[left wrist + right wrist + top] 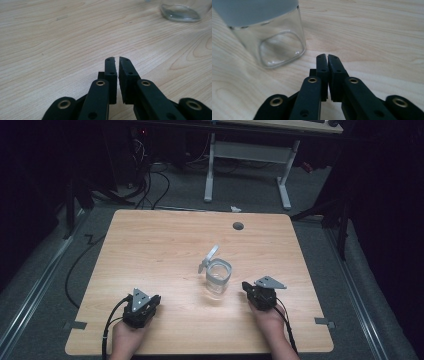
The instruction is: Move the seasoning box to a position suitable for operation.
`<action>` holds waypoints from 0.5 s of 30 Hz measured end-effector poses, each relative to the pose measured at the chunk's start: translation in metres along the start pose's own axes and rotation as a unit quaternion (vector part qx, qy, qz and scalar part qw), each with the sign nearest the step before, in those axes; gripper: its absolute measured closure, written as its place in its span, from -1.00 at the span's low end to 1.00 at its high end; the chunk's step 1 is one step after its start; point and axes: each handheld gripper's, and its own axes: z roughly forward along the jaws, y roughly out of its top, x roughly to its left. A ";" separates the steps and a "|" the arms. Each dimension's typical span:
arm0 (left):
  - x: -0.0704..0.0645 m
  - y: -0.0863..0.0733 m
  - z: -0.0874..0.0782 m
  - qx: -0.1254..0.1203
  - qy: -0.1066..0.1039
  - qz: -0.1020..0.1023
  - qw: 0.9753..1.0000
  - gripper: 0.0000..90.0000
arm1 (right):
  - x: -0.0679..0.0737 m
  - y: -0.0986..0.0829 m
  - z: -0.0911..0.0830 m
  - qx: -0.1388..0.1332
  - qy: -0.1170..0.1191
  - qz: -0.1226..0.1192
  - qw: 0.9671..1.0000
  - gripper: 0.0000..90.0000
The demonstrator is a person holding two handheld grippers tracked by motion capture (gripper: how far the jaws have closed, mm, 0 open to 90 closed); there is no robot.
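Glass jar (218,279): clear, square-sided, empty, upright, mid-table toward near edge, hinged lid (208,258) swung open on far side. Near edge: left gripper (116,59), jaws together, gripping nothing, jar well apart. Right gripper (327,56), jaws together, gripping nothing, just beside jar, not touching. Judgement: part your right jaws before closing in. Glass likely slick; grip flat walls low, squarely.
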 end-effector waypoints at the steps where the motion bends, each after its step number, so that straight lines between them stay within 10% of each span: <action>1: 0.000 0.002 -0.001 -0.003 -0.003 -0.009 1.000 0.87 | 0.000 0.005 0.005 -0.003 -0.001 -0.003 1.000 1.00; 15: -0.005 -0.002 -0.003 -0.002 -0.011 -0.012 1.000 0.83 | 0.008 0.043 0.038 -0.025 0.013 -0.028 0.999 1.00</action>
